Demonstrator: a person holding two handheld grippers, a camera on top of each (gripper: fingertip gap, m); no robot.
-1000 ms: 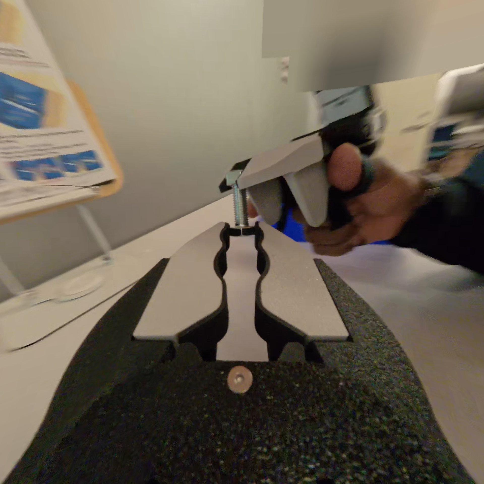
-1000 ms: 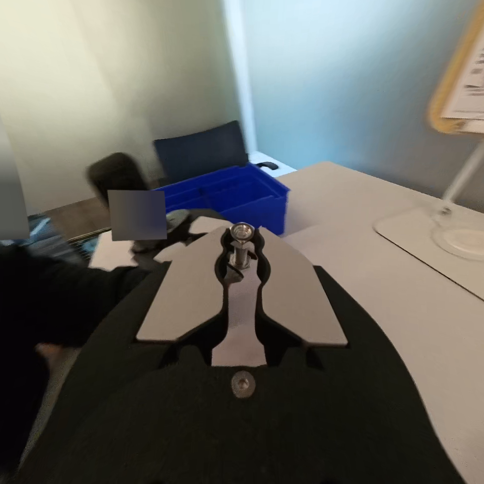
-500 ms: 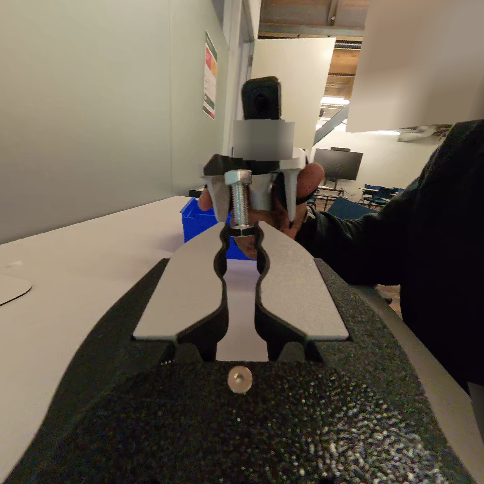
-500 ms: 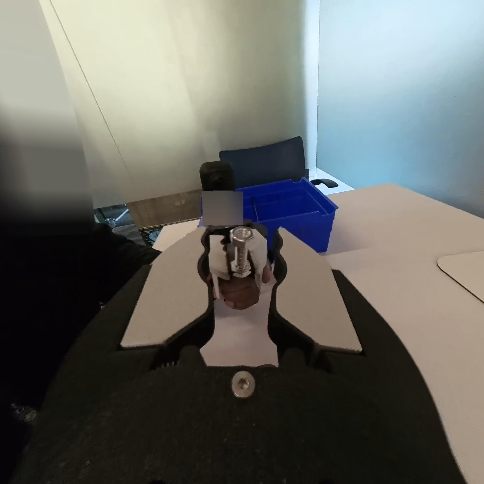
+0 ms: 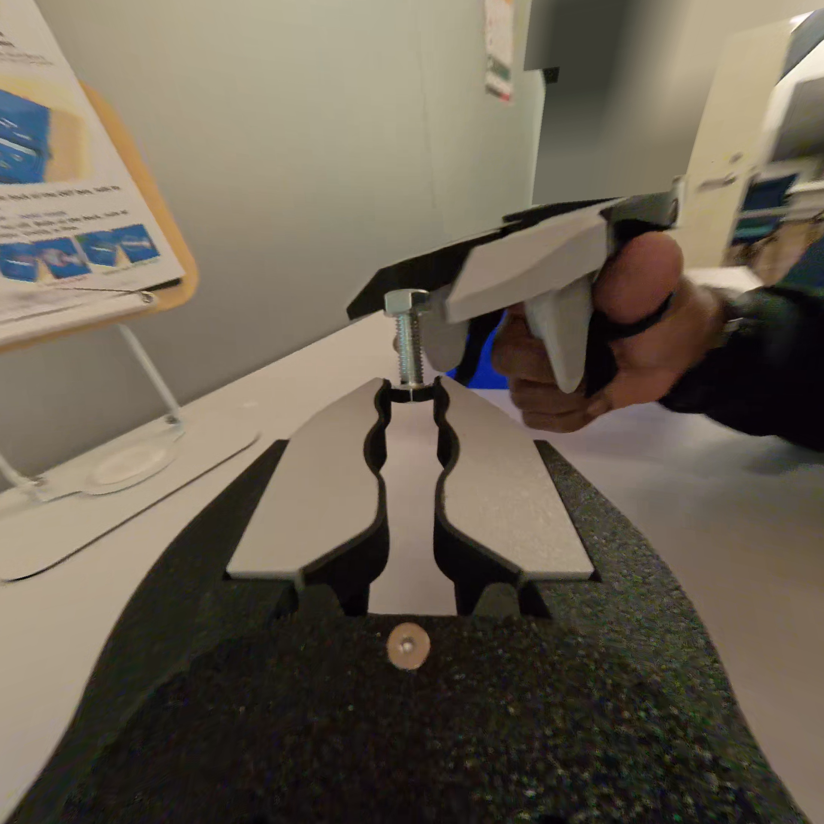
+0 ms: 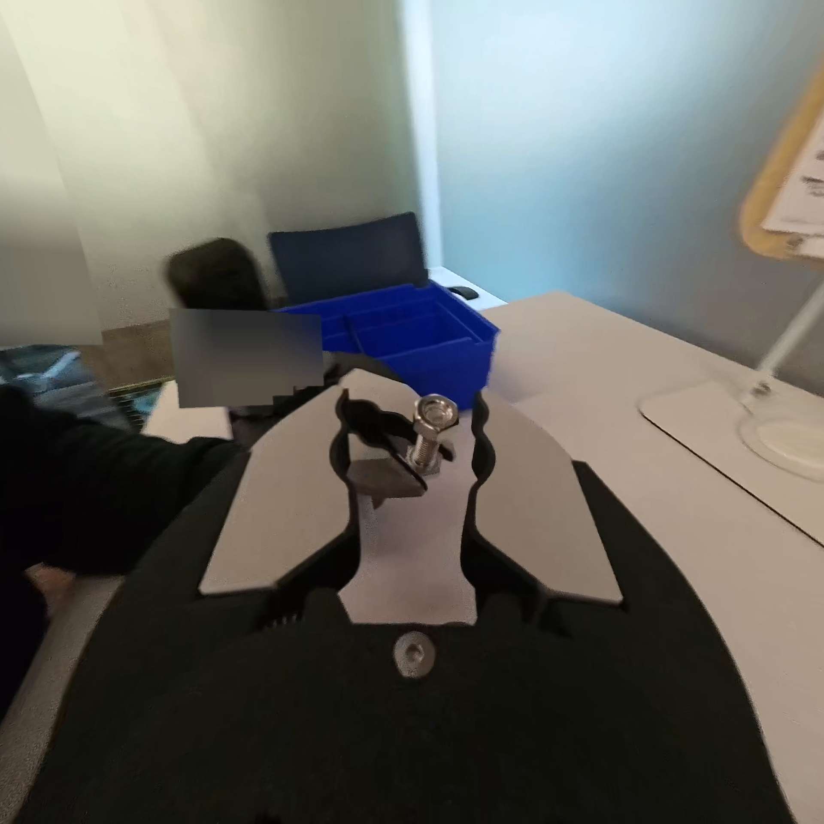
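My left gripper (image 5: 411,389) is shut on a small nut (image 5: 411,395) at its fingertips. A silver hex bolt (image 5: 409,343) stands upright in the nut. My right gripper (image 6: 411,394) is open wide, with the bolt's head (image 6: 436,412) between its fingers and touching neither. In the left wrist view the right gripper (image 5: 526,263), held in a hand, reaches in from the right at the level of the bolt head. In the right wrist view the left gripper's dark fingers (image 6: 379,428) lie under the bolt.
A blue divided bin (image 6: 428,352) stands on the white table (image 5: 669,512) behind the grippers. A clipboard with printed sheets on a wire stand (image 5: 89,187) is at the left; it also shows in the right wrist view (image 6: 793,178). A dark chair (image 6: 348,254) stands beyond the table. One gripper's finger ends stand about 4 cm off the other's.
My right gripper was shut on the bolt head a second ago; it has let go and opened wide. The bolt stays upright in the nut in my left gripper.
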